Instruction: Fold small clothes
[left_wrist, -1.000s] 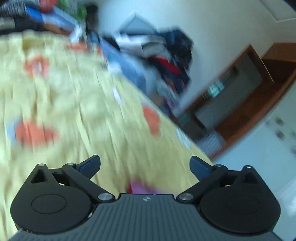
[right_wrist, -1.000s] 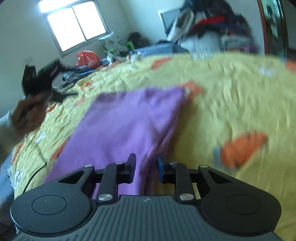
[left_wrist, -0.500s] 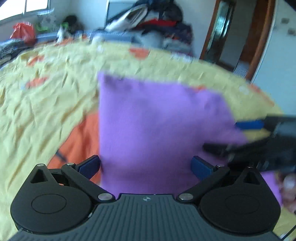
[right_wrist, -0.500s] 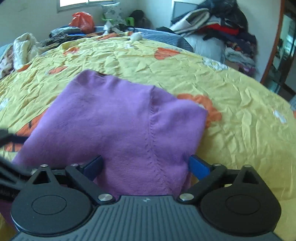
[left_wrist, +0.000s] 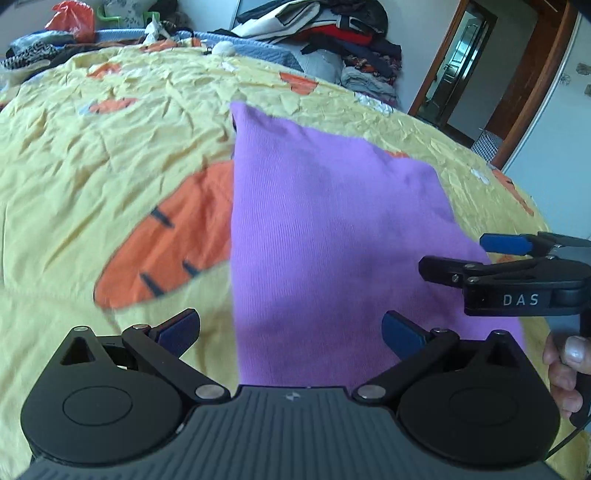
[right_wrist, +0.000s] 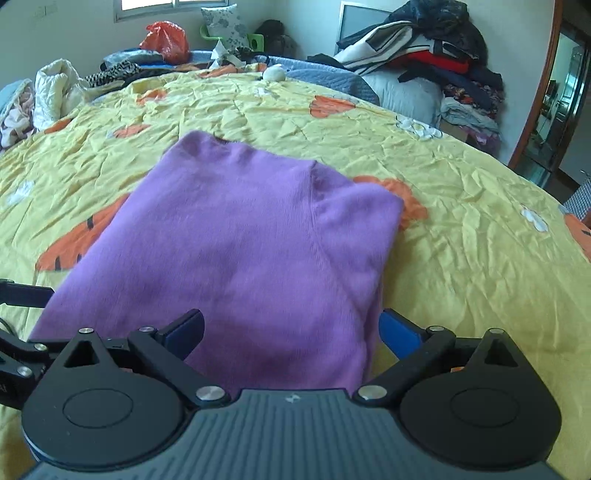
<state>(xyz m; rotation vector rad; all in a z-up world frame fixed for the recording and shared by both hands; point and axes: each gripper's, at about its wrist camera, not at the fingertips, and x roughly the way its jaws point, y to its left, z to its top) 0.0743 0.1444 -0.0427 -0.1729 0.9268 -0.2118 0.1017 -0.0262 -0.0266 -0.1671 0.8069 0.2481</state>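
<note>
- Purple garment (right_wrist: 251, 243) lies folded on yellow bedspread (right_wrist: 461, 221).
- Left gripper (left_wrist: 290, 330): jaws spread, nothing held.
- Right gripper (right_wrist: 291, 332): jaws spread over garment's near edge.

Left hand-held gripper (left_wrist: 290, 330) gapes over purple garment (left_wrist: 332, 236) on yellow bedspread (left_wrist: 92, 166).

sweater (right_wrist: 236, 240) on bedsheet (right_wrist: 461, 221) | left gripper (left_wrist: 290, 330) at its left edge | right gripper (right_wrist: 291, 332) at its right edge | clothes pile (right_wrist: 424, 55) behind
</note>
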